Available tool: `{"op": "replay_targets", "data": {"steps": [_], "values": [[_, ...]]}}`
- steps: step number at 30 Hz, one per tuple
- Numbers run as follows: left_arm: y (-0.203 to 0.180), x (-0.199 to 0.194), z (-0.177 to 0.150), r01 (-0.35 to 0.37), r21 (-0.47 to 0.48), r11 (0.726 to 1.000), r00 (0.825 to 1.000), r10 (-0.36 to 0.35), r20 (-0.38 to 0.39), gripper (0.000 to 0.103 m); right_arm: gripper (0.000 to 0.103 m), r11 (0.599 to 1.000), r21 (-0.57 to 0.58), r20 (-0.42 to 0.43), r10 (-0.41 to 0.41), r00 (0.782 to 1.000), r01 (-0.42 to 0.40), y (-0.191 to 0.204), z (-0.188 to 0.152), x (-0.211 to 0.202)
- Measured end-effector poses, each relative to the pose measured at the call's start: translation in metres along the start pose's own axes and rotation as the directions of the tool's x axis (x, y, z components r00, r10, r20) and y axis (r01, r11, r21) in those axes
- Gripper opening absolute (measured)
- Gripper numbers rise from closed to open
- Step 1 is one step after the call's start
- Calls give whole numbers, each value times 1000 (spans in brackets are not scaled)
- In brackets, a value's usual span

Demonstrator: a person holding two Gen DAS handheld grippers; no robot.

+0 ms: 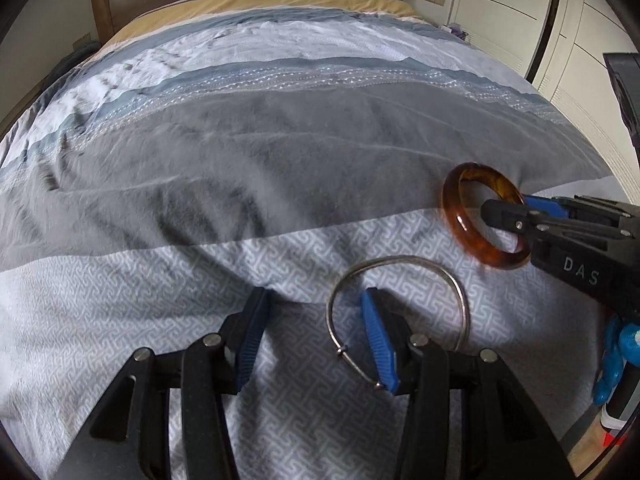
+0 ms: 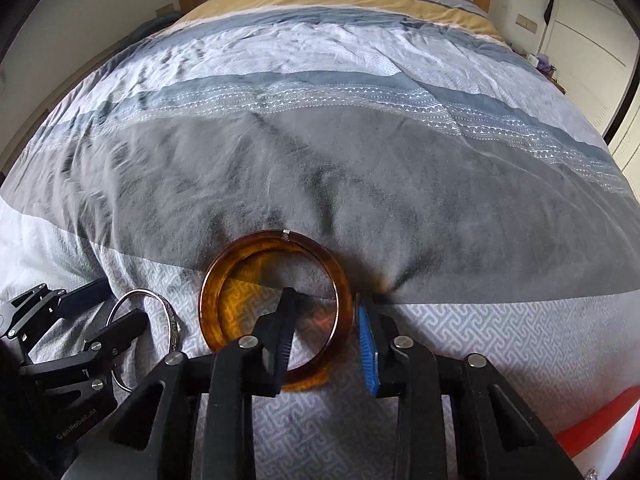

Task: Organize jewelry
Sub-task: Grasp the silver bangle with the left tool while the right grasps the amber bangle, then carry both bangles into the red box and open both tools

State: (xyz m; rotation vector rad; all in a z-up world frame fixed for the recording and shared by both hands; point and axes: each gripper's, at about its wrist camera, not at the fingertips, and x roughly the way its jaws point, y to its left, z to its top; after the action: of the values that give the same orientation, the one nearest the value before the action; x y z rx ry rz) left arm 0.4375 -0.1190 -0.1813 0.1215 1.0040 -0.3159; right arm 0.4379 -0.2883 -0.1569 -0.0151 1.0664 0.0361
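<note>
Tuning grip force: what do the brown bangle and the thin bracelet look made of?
Brown bangle: glossy translucent amber with dark mottling, likely resin or plastic, possibly agate; light glows through it.
Thin bracelet: slim silver-grey open cuff with a dull metallic sheen, likely silver or steel.
</note>
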Motion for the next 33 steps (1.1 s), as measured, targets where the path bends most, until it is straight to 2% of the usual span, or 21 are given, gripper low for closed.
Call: {"op": "replay_targets", "data": {"steps": [2,3,4,14,20,25,30,33], "values": [[-2,-2,0,-3,18,1000,1000,3,20,28,12,1000,6,12,7,1000,-7,1,0,1],[-3,-4,-1,1,27,1000,999,-2,33,11,11,1000,11,17,12,1000,-12,1,-1,1],[-5,-6,-2,1,33,999,999,-3,40,7,11,1000,13,22,12,1000,-13,1,0,0],[-2,-54,-8,-51,-24,998,988,54,143,4,10,997,35,122,70,990,-75,0,-7,-50],[-9,-93,-8,-103,5,995,978,100,183,3,10,991,62,177,106,978,-119,-8,-16,-97],[-22,-124,-5,-140,40,989,971,130,202,2,10,990,75,210,100,973,-118,-25,-30,-137],[-51,-151,0,-124,79,989,969,103,224,2,10,994,87,219,41,975,-62,-61,-50,-173],[-84,-164,3,-76,114,991,971,48,235,2,10,994,112,219,-7,976,-18,-94,-67,-192]]}}
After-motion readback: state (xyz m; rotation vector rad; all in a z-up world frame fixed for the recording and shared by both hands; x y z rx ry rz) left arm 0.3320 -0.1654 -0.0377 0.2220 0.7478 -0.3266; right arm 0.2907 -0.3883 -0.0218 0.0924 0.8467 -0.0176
